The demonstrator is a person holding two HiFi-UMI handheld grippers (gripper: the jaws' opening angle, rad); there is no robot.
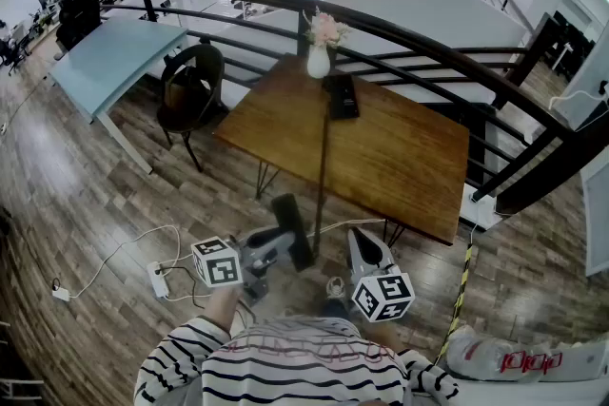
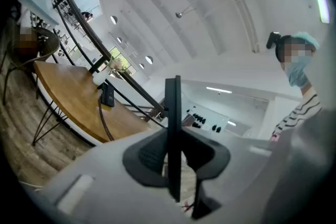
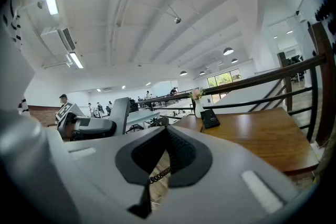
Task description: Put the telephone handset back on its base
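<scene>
The black telephone handset (image 1: pixel 290 231) hangs in the air in front of the wooden table (image 1: pixel 400 157), below its near edge, with my left gripper (image 1: pixel 279 247) shut on it. In the left gripper view the handset (image 2: pixel 173 107) stands edge-on between the jaws of the left gripper (image 2: pixel 174 157). Its cord (image 1: pixel 324 166) runs up to the black telephone base (image 1: pixel 341 96), which lies on the table by a white vase (image 1: pixel 319 62). My right gripper (image 1: pixel 360 240) hovers beside the handset, shut and holding nothing. In the right gripper view the right gripper (image 3: pixel 166 134) shows the base (image 3: pixel 210 118) far ahead.
A curved black railing (image 1: pixel 428 48) runs behind the table. A black chair (image 1: pixel 190 95) and a pale blue table (image 1: pixel 109 62) stand at the left. A power strip (image 1: pixel 158 280) with cables lies on the wood floor. My striped sleeves (image 1: pixel 285 366) fill the bottom.
</scene>
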